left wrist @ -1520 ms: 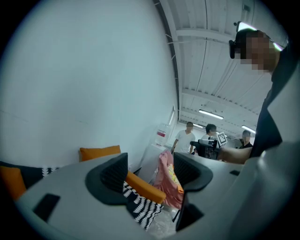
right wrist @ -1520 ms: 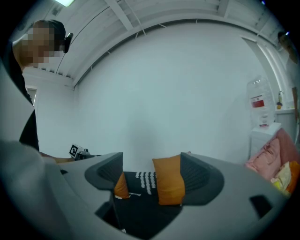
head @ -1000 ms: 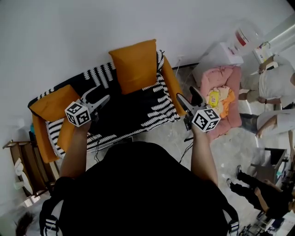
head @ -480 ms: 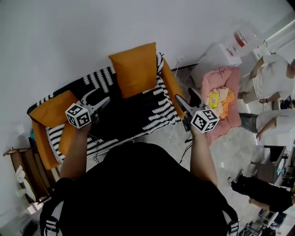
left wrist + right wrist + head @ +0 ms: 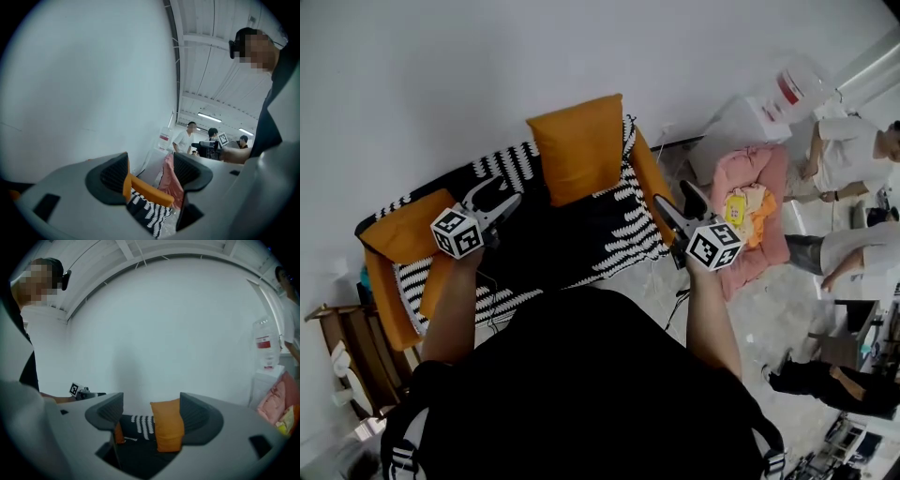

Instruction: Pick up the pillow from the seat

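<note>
Orange pillow (image 5: pixel 578 148) stands untouched at twelve o'clock on the seat (image 5: pixel 609 239); my left gripper (image 5: pixel 500 193) and right gripper (image 5: pixel 675 197) approach, jaws apart, empty.

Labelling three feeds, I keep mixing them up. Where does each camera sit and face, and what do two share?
Head view: on the person's head, steeply down at the sofa; torso, forearms, left gripper, right gripper.
Left gripper view: on that gripper, along open jaws toward sofa armrest and pink bedding; torso at right.
Right gripper view: on that gripper, along open jaws at the upright orange pillow; arm at left.
Shared: head and right gripper views show the pillow.
</note>
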Motion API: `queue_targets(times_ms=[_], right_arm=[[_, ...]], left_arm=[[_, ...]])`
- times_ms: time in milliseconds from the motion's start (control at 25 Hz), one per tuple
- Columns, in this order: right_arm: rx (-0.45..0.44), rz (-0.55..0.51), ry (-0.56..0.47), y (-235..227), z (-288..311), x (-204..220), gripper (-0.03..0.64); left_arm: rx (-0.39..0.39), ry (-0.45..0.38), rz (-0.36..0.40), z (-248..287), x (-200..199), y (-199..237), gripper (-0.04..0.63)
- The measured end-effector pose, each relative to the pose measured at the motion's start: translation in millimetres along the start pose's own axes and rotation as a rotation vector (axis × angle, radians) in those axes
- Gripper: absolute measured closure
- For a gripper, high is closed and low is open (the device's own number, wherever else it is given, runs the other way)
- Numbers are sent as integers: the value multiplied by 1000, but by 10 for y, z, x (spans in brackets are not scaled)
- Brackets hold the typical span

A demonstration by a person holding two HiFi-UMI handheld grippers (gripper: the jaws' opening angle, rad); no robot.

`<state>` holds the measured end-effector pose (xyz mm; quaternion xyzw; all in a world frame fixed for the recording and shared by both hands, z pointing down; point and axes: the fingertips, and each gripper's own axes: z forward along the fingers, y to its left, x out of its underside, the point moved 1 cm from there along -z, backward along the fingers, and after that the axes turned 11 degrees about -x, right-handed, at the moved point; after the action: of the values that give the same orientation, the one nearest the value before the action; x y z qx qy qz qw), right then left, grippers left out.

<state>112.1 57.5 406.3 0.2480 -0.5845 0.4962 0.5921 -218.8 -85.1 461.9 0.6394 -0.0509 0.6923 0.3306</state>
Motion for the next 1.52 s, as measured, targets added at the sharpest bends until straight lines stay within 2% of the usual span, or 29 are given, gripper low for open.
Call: queue_targets(times_ms=[880,1320,1520], right_arm=[[-11,17,1,72,398,-68,247],[-51,22,13,-208,584,-89,247],[-69,26,18,-433,661,-133,247]], left_arm=[[0,4,-9,-59,-135,369,284],[-37,9,-4,109,-154,447,284],[-80,-6,-15,210,-212,519,284]])
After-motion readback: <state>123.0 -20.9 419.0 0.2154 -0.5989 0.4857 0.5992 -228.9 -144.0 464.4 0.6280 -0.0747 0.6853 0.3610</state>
